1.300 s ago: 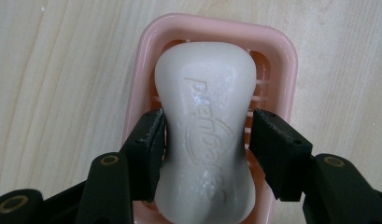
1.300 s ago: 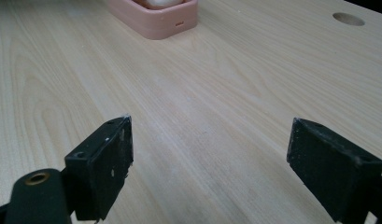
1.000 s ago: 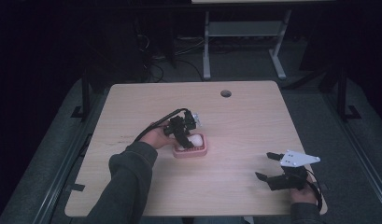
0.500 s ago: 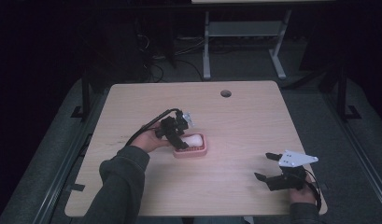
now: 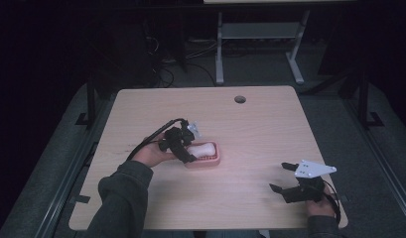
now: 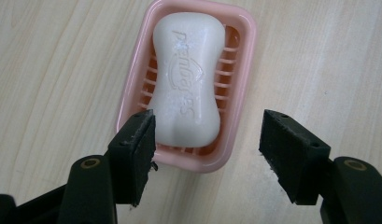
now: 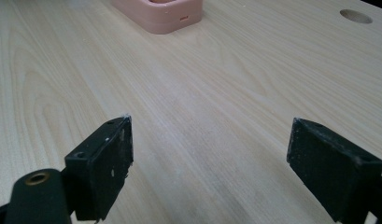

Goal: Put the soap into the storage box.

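The step in hand looks like a reach for the soap, which lies in the pink dish near the middle of the bench. The left hand-held gripper hovers over the dish's near end, jaws wide and holding nothing, one jaw at the soap's edge. Next it would need to centre over the soap, drop and close. The right hand-held gripper rests well apart, wide and empty.

The right claw gapes wide over the wooden table, pink soap dish well beyond.
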Motion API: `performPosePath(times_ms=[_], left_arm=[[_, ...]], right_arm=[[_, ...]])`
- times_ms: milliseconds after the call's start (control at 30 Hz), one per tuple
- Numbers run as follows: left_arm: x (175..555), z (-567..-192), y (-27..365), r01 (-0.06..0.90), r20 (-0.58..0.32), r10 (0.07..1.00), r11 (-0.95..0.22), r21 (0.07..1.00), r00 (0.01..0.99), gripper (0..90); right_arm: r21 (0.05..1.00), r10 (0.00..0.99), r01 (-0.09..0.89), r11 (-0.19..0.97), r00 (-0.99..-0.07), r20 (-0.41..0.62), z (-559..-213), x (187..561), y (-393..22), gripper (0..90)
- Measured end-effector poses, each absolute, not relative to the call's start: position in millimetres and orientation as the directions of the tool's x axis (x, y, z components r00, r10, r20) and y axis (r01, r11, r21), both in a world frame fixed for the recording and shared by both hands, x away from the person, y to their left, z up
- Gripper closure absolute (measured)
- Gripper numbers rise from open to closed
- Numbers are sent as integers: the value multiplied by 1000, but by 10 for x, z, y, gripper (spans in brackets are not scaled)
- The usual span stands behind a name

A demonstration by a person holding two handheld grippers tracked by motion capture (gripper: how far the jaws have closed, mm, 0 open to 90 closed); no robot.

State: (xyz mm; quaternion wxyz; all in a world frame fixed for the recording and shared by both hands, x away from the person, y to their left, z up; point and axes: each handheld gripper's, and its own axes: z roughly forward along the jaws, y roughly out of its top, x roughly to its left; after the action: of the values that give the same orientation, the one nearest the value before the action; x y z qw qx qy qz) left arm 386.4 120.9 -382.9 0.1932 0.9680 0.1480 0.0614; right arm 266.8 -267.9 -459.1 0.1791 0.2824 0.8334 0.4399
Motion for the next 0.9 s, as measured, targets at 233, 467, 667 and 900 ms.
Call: performPosePath(times_ms=[233,467,667,900], left_arm=[[3801,-3824,1269,265,61,313,-878,400,948,342],[3728,-3839,1340,271,51,318,-872,408,947,319],[3678,-3865,1402,269,51,318,-869,416,947,313],[3607,-3885,1496,278,45,326,-862,424,944,300]], right_arm=[[831,629,318,456,-776,-49,-4592,2666,-2666,138],[827,631,324,459,-774,-47,-4601,2667,-2660,137],[825,636,329,459,-770,-47,-4603,2664,-2665,137],[821,642,333,463,-765,-53,-4610,2665,-2659,138]])
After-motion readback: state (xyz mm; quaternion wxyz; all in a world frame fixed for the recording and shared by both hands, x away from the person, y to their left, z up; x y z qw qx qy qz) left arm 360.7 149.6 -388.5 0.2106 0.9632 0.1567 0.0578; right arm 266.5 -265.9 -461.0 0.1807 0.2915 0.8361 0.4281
